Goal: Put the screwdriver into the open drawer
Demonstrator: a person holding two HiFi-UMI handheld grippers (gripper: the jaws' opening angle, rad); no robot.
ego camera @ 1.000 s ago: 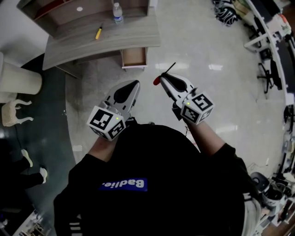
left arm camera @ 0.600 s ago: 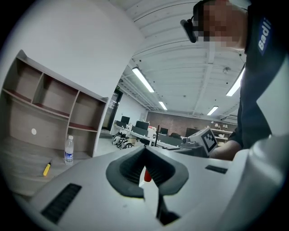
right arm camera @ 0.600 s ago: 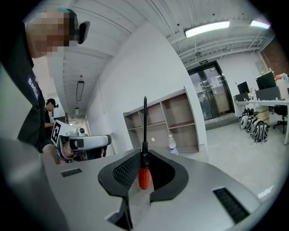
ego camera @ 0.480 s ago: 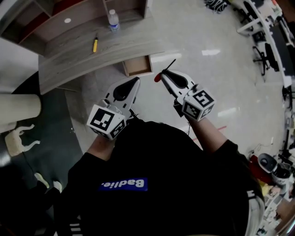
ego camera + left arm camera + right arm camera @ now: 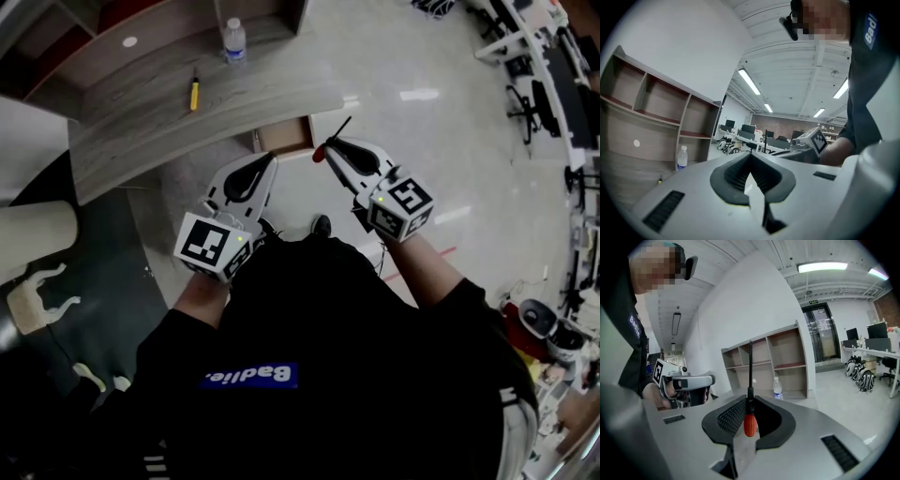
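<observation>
The curved tabletop point(image 5: 141, 127) is sweeping across the upper left, its front edge running down toward the dark floor strip beside it. A yellow-handled screwdriver point(image 5: 194, 92) is lying on it well back from that edge, and a water bottle point(image 5: 234, 39) is standing farther back, near the shelf unit point(image 5: 112, 23). The left tool point(image 5: 267, 161) is hovering just short of the tabletop's edge, its jaws resting together with nothing between them. Just beyond its tip, the open drawer point(image 5: 284, 136) is jutting out from under the tabletop's edge over the pale floor point(image 5: 422, 150). The right tool point(image 5: 330, 147) is hanging beside the drawer's right corner, clamping the red-handled screwdriver point(image 5: 320, 156) by its handle, the shaft poking out past the jaws. To the right, bare floor is stretching wide toward distant desks point(image 5: 553, 56).
</observation>
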